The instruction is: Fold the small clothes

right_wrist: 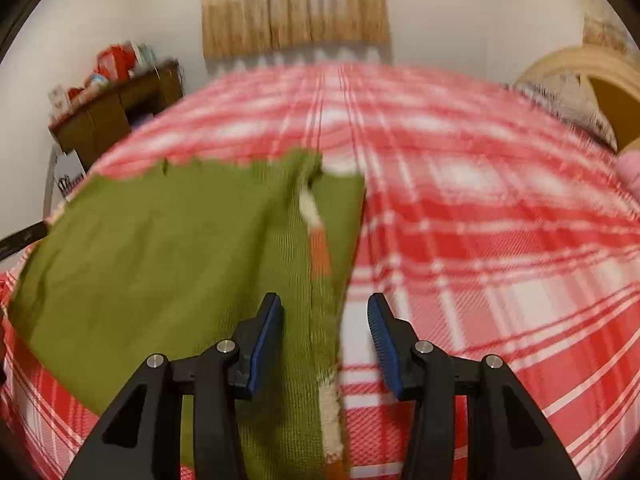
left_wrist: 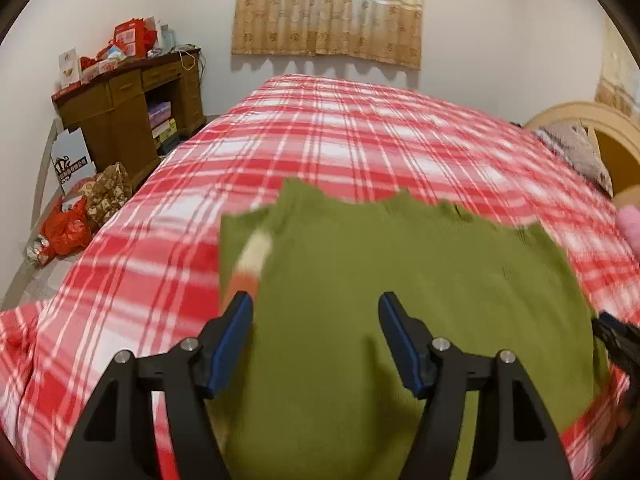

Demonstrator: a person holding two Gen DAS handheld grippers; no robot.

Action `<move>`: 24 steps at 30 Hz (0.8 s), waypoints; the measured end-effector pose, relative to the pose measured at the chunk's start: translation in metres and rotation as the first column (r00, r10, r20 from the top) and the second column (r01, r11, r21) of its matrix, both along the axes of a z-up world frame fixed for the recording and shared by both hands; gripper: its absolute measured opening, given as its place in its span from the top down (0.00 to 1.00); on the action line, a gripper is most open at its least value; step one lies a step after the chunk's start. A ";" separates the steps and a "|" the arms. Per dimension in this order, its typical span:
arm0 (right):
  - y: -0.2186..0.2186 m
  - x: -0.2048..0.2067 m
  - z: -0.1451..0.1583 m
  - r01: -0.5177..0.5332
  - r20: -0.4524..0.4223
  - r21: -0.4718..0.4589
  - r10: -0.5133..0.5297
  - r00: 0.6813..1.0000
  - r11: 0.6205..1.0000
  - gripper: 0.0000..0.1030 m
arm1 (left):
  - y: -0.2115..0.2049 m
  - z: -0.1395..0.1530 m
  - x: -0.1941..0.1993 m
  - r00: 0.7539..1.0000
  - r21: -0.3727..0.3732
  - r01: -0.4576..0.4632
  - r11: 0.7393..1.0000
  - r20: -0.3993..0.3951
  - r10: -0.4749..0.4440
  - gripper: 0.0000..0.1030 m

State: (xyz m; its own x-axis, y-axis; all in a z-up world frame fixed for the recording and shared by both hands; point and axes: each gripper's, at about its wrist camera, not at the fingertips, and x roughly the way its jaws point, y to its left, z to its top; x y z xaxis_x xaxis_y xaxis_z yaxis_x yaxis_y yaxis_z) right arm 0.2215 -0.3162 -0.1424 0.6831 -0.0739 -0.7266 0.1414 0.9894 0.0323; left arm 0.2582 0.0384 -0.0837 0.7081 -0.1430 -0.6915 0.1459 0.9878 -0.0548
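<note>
my left tool (left_wrist: pixel 316 308) hangs wide and holds nothing, low over the middle of the green knit garment (left_wrist: pixel 400 288). my right tool (right_wrist: pixel 325 310) is also wide and unloaded, straddling the garment's right edge, where a white and orange stripe (right_wrist: pixel 318 240) runs. the garment lies mostly flat on the red plaid bedspread (right_wrist: pixel 500 240). to fold well, i judge each tool should pinch only the top layer at an edge, lift together, and lay it evenly across.
</note>
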 end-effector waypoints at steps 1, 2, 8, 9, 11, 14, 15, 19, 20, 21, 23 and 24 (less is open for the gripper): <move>0.004 -0.001 -0.004 -0.024 -0.006 0.011 0.024 1.000 1.000 0.76 | -0.001 -0.003 -0.006 1.000 0.011 0.001 1.000 0.000 -0.001 0.34; 0.009 -0.002 -0.004 -0.032 -0.004 -0.011 0.032 0.999 0.999 0.76 | -0.001 -0.008 -0.013 1.000 0.026 0.004 1.000 -0.003 -0.004 0.34; -0.010 -0.035 0.003 0.071 0.025 0.094 -0.073 0.997 0.993 0.91 | 0.004 -0.026 -0.022 0.999 0.141 -0.024 0.990 0.042 0.018 0.27; -0.016 -0.039 0.002 0.102 0.023 0.098 -0.104 0.994 0.990 0.94 | 0.007 -0.031 -0.020 0.999 0.147 -0.033 0.989 0.035 0.028 0.23; -0.030 -0.051 -0.008 0.146 0.009 0.155 -0.150 0.989 0.977 0.94 | 0.027 -0.039 -0.016 0.999 0.040 -0.046 0.998 -0.017 0.047 0.10; -0.034 -0.061 -0.010 0.154 0.002 0.186 -0.158 0.988 0.970 0.94 | 0.055 -0.039 -0.007 0.998 -0.135 -0.056 0.989 -0.048 0.050 0.12; -0.031 -0.060 -0.006 0.149 -0.001 0.173 -0.151 0.989 0.974 0.94 | 0.054 -0.040 -0.007 0.998 -0.127 -0.054 0.991 -0.043 0.049 0.12; -0.013 -0.059 0.034 0.138 0.122 0.124 -0.153 0.981 0.983 0.94 | 0.036 -0.041 -0.006 0.998 -0.014 -0.054 0.998 -0.019 0.054 0.07; -0.004 -0.054 0.043 0.121 0.159 0.083 -0.133 0.978 0.989 0.94 | 0.035 -0.042 -0.005 0.998 -0.010 -0.055 0.998 -0.020 0.055 0.07; 0.005 -0.049 0.049 0.096 0.180 0.050 -0.104 0.978 0.994 0.94 | 0.036 -0.043 -0.005 0.998 -0.015 -0.055 0.998 -0.021 0.054 0.06; 0.022 -0.028 0.056 0.026 0.189 0.013 -0.028 0.982 1.000 0.94 | 0.037 -0.044 -0.004 0.998 -0.025 -0.053 0.998 -0.022 0.053 0.06; 0.030 -0.013 0.053 -0.008 0.178 0.004 0.007 0.984 1.000 0.94 | 0.037 -0.044 -0.004 0.998 -0.023 -0.053 0.998 -0.020 0.053 0.06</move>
State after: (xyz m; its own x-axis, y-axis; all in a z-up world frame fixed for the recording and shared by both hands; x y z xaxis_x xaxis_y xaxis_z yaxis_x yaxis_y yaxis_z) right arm 0.2083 -0.2866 -0.0892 0.8020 -0.0653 -0.5937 0.1255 0.9902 0.0606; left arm 0.2545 0.0754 -0.1279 0.7014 -0.1221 -0.7022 0.0923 0.9925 -0.0804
